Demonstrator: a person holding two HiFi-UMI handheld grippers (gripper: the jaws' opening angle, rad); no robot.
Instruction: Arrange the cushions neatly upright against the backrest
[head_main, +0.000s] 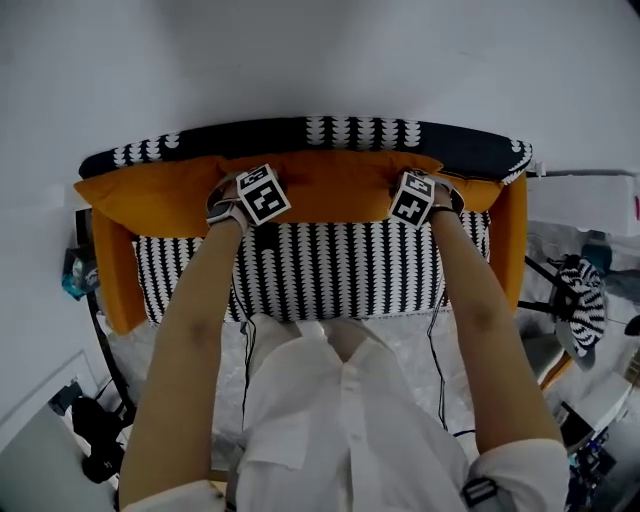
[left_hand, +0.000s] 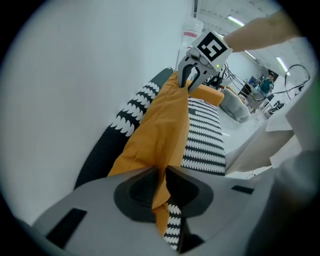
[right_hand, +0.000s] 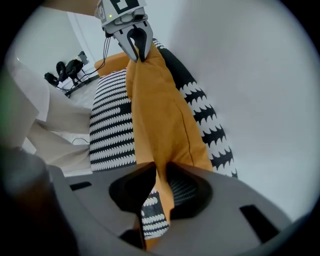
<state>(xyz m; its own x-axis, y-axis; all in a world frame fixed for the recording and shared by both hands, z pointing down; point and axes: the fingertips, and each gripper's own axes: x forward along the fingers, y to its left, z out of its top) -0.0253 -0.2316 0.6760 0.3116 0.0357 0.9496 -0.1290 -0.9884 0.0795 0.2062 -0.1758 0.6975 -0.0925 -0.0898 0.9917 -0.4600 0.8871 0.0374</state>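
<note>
- The orange cushion (head_main: 330, 185) stands on its long edge against the backrest (head_main: 350, 130) and spans most of its width.
- The striped cushion (head_main: 330, 270) lies just in front, touching it. I judge that it props the orange one's foot and stops it sliding forward.
- The left gripper (left_hand: 161, 185) sits over the top edge near the cushion's left end. Its jaws are slightly apart, with a fold of orange fabric loose between them rather than clamped.
- The right gripper (right_hand: 161, 182) is near the right end. Its jaws are a little wider, the fabric hangs between them, and one ribbed pad is bare.
- Two spaced holds from above suit a long, soft cushion, keeping its top level.
- Placement looks done. Lifting straight up should avoid dragging it forward.
</note>
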